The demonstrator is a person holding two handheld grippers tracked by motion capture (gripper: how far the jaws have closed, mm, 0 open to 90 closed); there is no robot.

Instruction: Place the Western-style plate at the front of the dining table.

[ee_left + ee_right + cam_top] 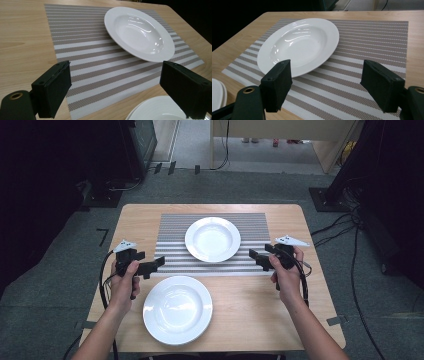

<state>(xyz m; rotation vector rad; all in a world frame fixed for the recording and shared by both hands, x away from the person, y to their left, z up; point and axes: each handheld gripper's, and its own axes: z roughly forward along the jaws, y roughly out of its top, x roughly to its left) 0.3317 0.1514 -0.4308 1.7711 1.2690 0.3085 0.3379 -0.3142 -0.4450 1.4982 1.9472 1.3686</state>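
A white plate [212,239] lies on the striped mat [170,251] toward the bench's [310,285] far edge. The left gripper [157,263] and right gripper [254,255] flank the mat, jaws wide apart, holding nothing. Stacked plates [177,310] sit near the front edge.

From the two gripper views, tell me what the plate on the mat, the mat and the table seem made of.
Plate: likely glazed ceramic, glossy white with sharp light reflections.
Mat: looks woven, vinyl or fabric, matte mesh texture in grey and white stripes.
Table: pale wood grain, smooth; possibly laminate.
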